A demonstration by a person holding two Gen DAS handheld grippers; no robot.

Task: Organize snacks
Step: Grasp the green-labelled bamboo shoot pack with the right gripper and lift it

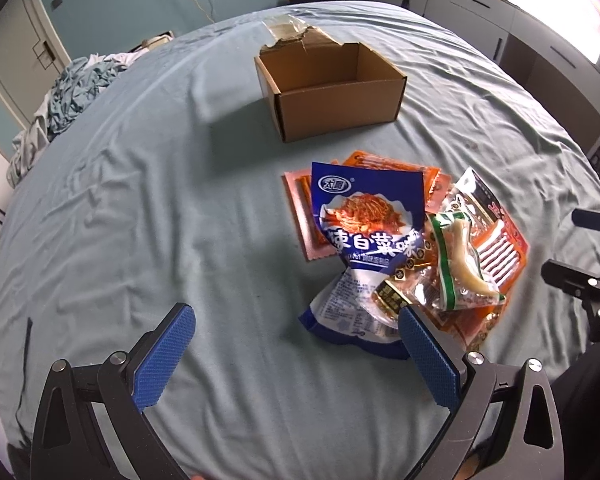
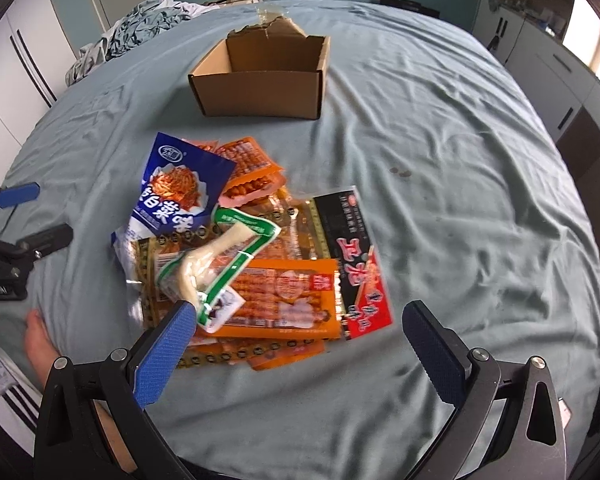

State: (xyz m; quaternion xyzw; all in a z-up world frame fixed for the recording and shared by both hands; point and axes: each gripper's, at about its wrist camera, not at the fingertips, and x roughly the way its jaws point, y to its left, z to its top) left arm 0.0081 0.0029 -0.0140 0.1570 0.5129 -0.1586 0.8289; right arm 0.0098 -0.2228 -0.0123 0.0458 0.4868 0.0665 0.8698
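A pile of snack packets lies on a blue-grey bedsheet [image 1: 140,220]. On top is a blue kimchi-flavour packet [image 1: 364,224] [image 2: 180,192] and a clear green-edged packet with a pale chicken foot [image 1: 460,264] [image 2: 216,256]. Orange sausage packets [image 2: 284,296] and a black-and-red packet [image 2: 356,264] lie beneath. An open, empty cardboard box [image 1: 328,88] [image 2: 260,76] stands behind the pile. My left gripper [image 1: 296,320] is open, left of the pile, its right finger at the blue packet's edge. My right gripper [image 2: 296,316] is open, low over the pile's near side.
Crumpled clothes [image 1: 72,92] [image 2: 140,20] lie at the bed's far left. White cabinets [image 1: 520,28] stand along the right wall. A person's bare foot [image 2: 40,340] shows at the lower left of the right wrist view.
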